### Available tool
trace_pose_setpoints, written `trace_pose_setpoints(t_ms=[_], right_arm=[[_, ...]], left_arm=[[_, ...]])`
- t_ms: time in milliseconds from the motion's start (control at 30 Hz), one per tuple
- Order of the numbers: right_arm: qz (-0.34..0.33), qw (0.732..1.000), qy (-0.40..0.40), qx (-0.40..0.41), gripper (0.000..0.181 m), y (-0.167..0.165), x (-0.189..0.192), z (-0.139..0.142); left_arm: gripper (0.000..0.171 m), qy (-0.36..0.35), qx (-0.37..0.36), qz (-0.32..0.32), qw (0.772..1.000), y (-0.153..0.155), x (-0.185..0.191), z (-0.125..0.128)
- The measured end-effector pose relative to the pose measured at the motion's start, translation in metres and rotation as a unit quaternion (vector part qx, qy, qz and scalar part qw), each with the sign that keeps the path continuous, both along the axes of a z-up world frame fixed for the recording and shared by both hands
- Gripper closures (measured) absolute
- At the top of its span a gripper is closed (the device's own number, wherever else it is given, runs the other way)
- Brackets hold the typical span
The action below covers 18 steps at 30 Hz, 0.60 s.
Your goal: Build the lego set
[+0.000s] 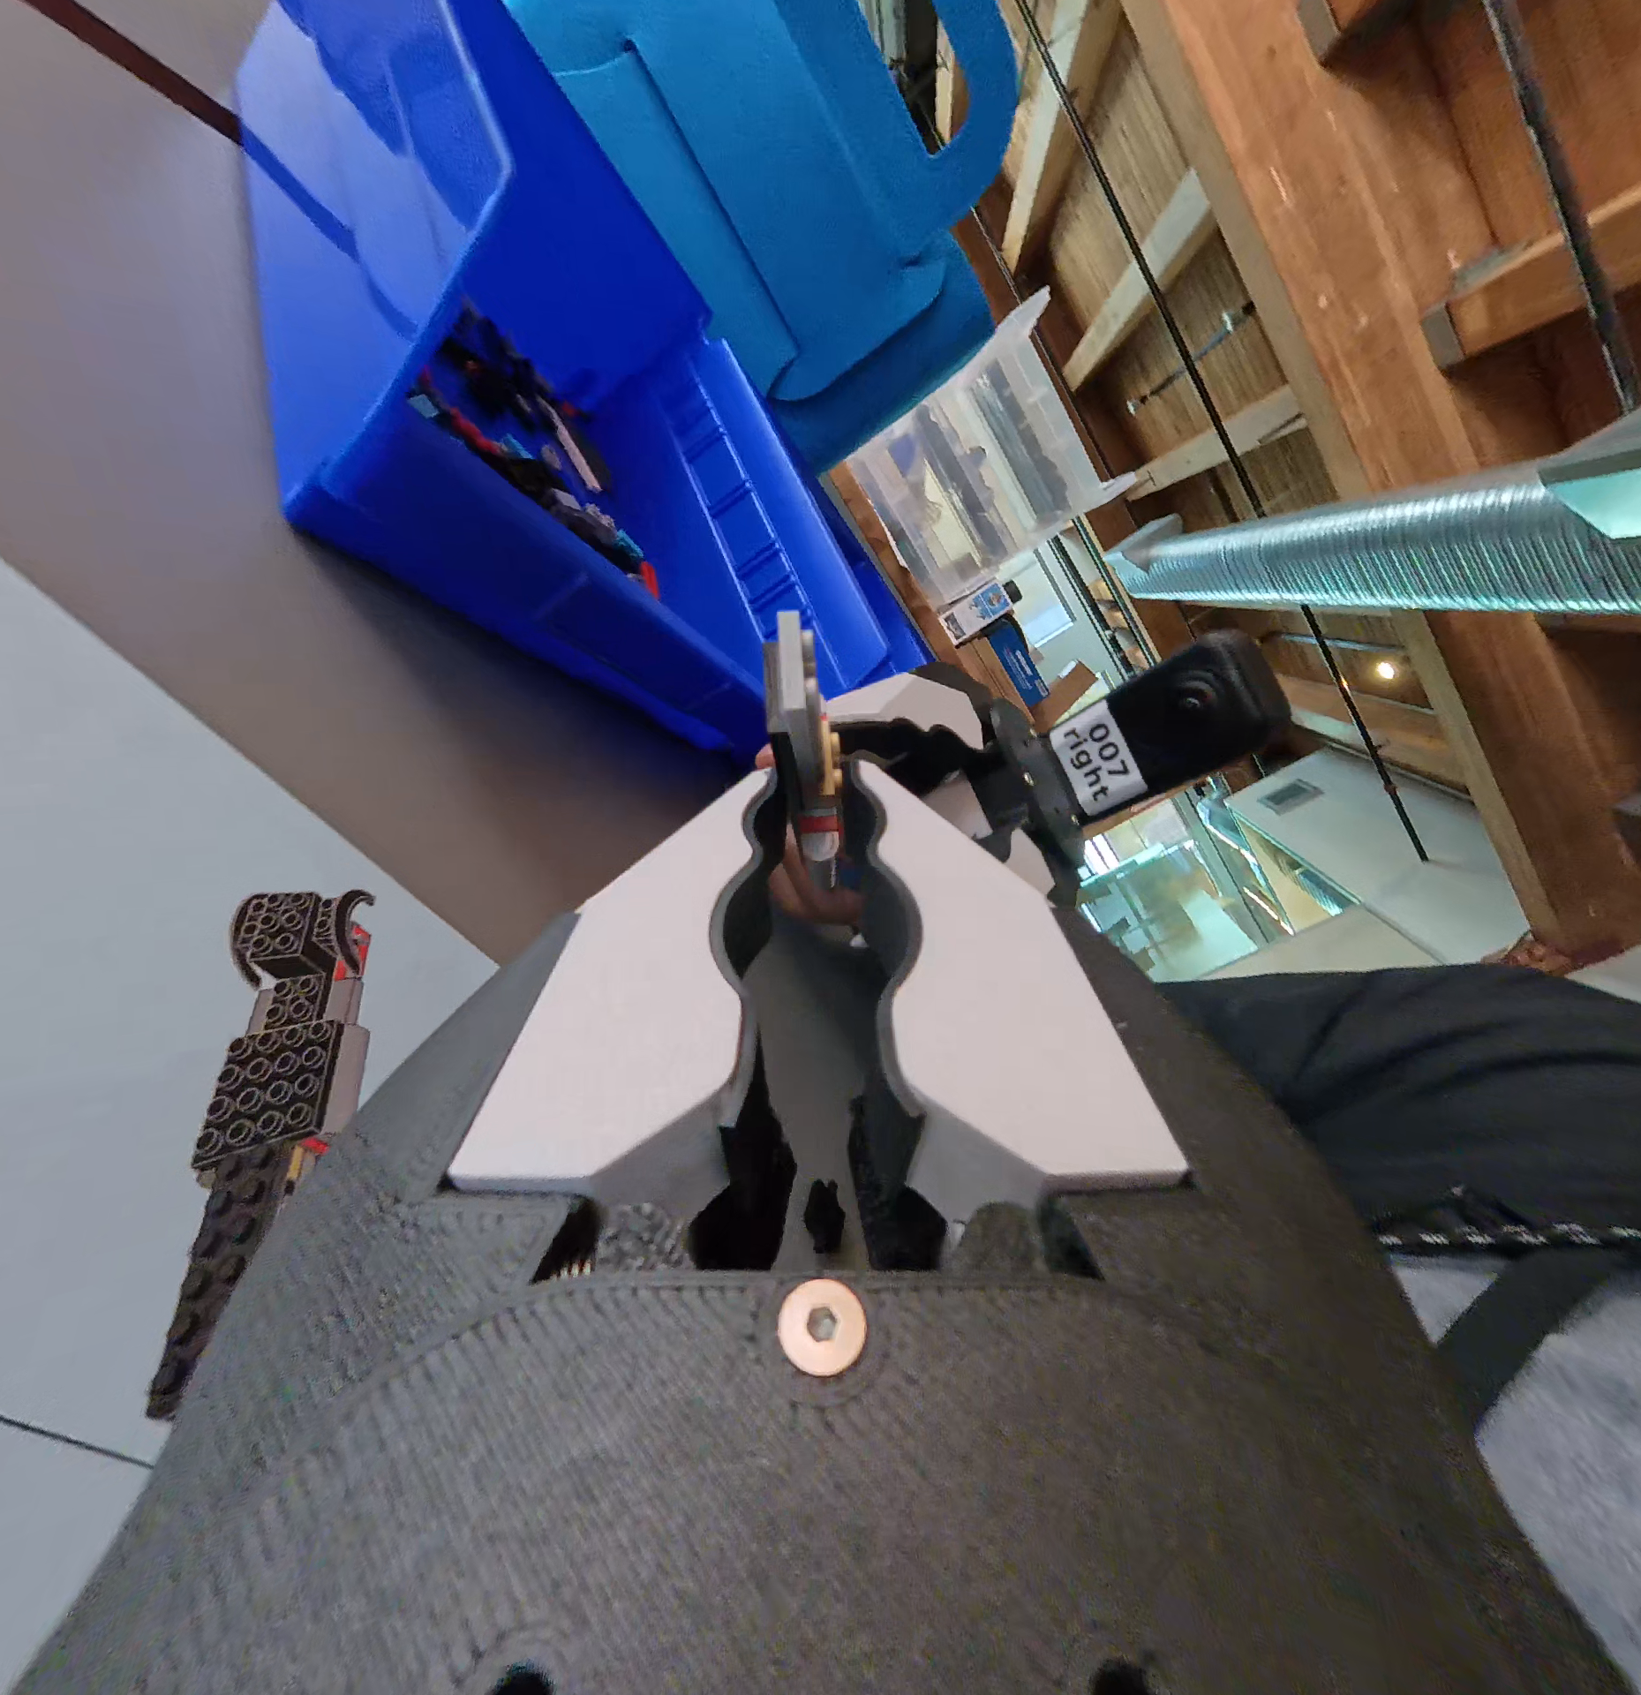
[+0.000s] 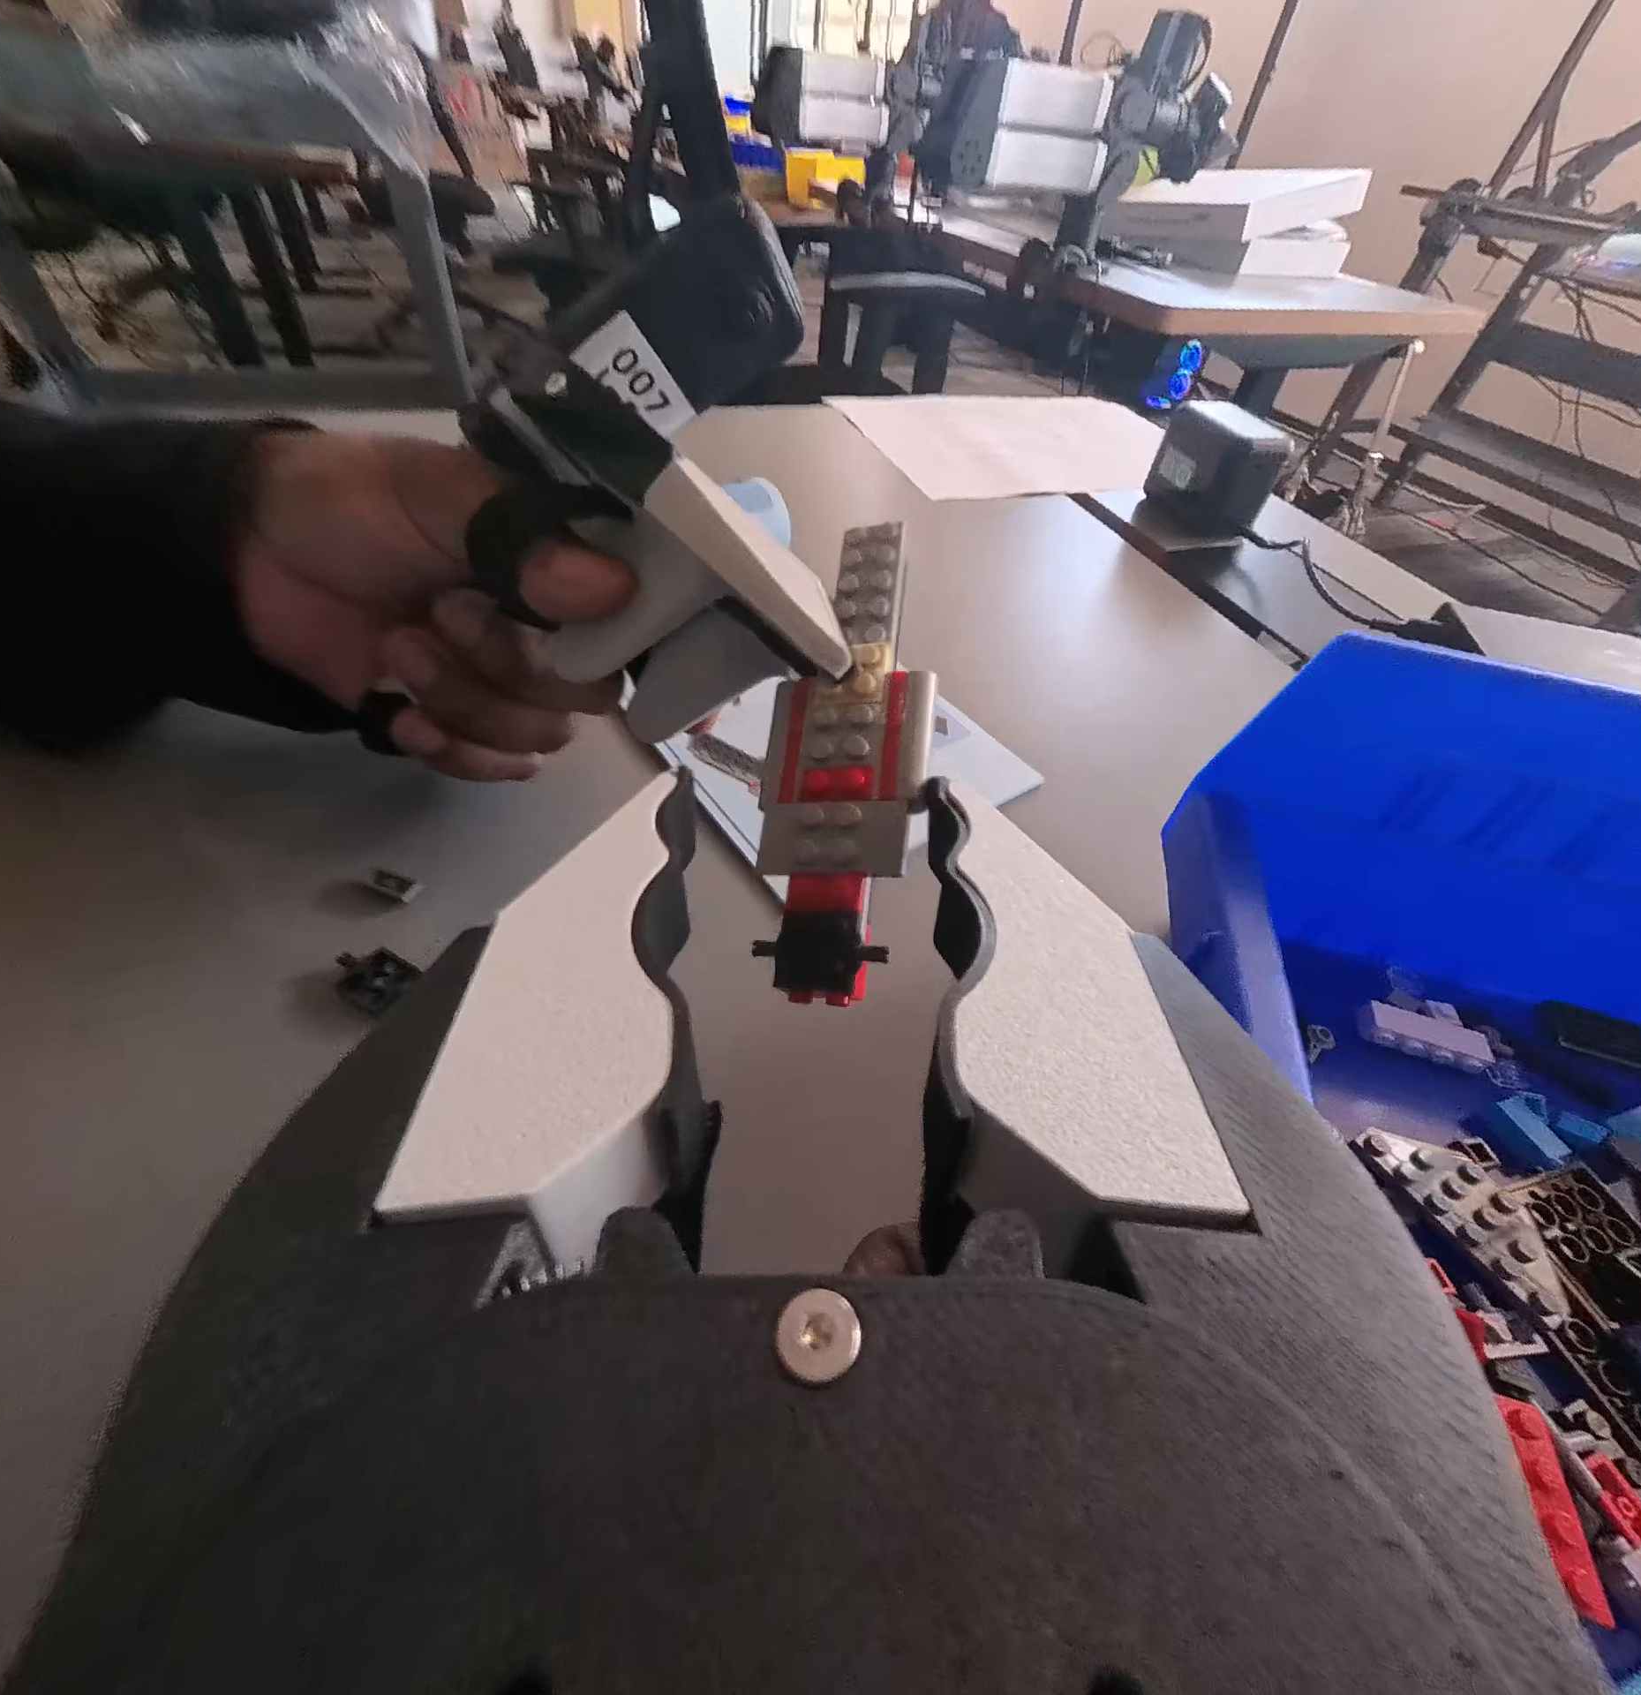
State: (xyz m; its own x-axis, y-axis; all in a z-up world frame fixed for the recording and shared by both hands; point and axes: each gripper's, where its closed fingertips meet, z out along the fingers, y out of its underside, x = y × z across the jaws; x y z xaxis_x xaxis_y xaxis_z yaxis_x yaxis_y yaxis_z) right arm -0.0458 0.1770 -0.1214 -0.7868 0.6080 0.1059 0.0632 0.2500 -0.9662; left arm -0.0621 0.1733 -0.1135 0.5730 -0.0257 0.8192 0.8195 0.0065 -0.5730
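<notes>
A Lego assembly of grey plates with red stripes, a tan piece, a long grey plate at its far end and a red-and-black part at its near end is held in the air over the table. My left gripper is shut on it near the tan piece; the assembly shows edge-on there. In the right wrist view the left gripper comes in from the upper left, held by a hand. My right gripper is open, its fingers either side of the assembly's near part, the right fingertip close to its edge.
A blue bin of several loose bricks stands at the right; it also shows in the left wrist view. A black Lego build lies at the left. A booklet and small black pieces lie on the table. The grippers are tip to tip, or close to it.
</notes>
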Motion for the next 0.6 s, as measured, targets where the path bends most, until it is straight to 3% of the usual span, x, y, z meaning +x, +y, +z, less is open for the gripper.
trace_pose_setpoints(t_ms=[600], right_arm=[[-0.028, 0.998, 0.004, 0.051, 0.127, -0.003, -0.007, -0.015]], left_arm=[[0.161, -0.029, 0.007, 0.022, 0.999, 0.001, -0.005, -0.006]])
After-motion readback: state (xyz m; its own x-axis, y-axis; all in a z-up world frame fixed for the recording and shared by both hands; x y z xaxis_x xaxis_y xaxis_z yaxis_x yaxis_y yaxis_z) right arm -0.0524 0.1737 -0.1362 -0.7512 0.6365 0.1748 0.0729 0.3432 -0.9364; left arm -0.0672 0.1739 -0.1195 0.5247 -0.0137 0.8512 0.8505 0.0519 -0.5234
